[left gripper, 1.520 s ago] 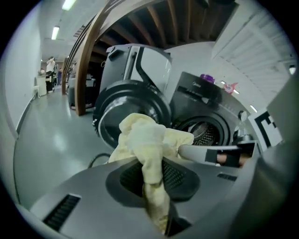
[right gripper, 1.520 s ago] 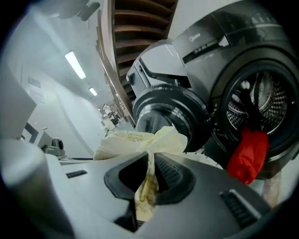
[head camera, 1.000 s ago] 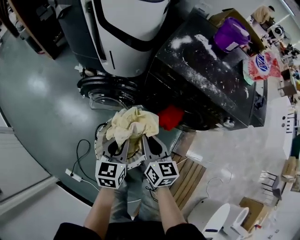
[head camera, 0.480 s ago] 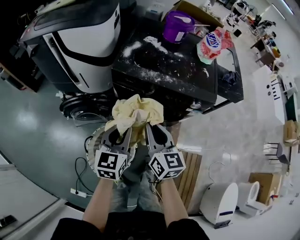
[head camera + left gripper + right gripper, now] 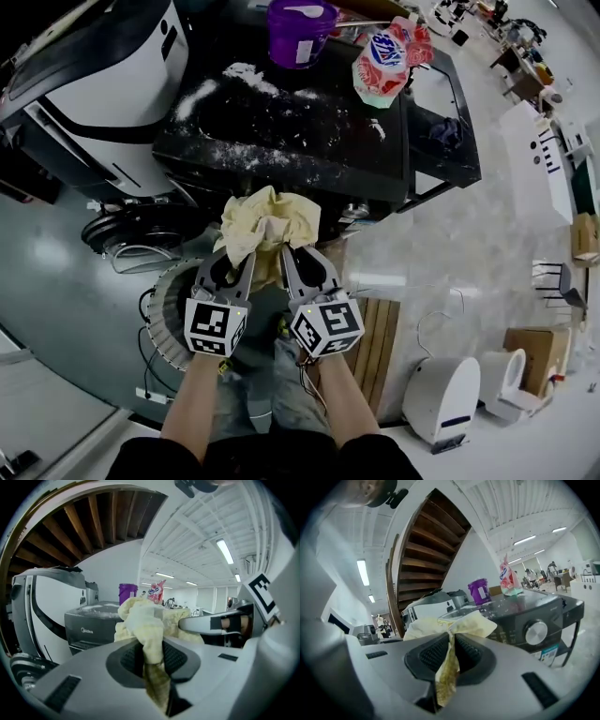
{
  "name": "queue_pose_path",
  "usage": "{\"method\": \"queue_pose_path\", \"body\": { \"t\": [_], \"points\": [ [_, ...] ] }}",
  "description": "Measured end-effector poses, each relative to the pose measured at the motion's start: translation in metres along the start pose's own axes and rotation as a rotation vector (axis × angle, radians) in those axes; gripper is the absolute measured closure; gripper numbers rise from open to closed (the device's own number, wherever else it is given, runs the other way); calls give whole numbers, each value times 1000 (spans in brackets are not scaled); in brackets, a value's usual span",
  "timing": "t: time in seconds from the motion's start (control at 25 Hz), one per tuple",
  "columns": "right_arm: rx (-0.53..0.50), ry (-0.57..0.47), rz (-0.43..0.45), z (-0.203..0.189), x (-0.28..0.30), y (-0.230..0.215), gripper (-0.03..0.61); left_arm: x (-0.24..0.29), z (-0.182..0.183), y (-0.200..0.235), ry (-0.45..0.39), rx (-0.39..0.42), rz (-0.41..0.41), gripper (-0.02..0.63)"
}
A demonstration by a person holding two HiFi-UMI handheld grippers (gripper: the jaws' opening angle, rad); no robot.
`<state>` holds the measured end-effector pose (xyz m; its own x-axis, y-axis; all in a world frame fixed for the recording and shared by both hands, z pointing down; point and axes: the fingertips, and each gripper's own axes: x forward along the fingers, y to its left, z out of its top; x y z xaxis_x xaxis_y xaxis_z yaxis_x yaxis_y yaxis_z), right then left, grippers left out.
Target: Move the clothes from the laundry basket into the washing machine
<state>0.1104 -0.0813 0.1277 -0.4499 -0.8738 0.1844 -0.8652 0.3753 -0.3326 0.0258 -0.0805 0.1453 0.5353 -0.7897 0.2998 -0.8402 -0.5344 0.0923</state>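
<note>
A crumpled pale yellow cloth (image 5: 267, 223) hangs between my two grippers, in the air before the black top-loading washing machine (image 5: 309, 141). My left gripper (image 5: 246, 258) is shut on one fold of the cloth (image 5: 143, 623), and the fabric trails down between its pads. My right gripper (image 5: 286, 255) is shut on another fold (image 5: 457, 625), a thin strip pinched in its jaws. The round white ribbed laundry basket (image 5: 167, 314) lies below and left of the left gripper. The machine's front with a knob (image 5: 536, 632) shows in the right gripper view.
A purple tub (image 5: 300, 28) and a red-and-white bag (image 5: 384, 52) stand on the powder-dusted machine top. A large white-and-black appliance (image 5: 94, 84) stands to the left. A wooden pallet (image 5: 373, 347) and a white device (image 5: 441, 398) lie at the lower right. Cables (image 5: 145, 375) trail on the floor.
Both grippers have lifted the yellow cloth away from above the basket toward the black washing machine. The basket now lies further left and lower, and the machine's top fills more of the view.
</note>
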Motion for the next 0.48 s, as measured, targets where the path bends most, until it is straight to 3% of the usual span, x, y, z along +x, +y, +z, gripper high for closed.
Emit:
{"method": "queue_pose_path", "body": {
  "t": [0.2,0.48],
  "points": [
    [12,80,32,-64,37,-47,534,55,-70,13,59,-26,45,537],
    [7,110,22,-159,84,-94,534,111,-166,35,72,-19,45,537]
  ]
}}
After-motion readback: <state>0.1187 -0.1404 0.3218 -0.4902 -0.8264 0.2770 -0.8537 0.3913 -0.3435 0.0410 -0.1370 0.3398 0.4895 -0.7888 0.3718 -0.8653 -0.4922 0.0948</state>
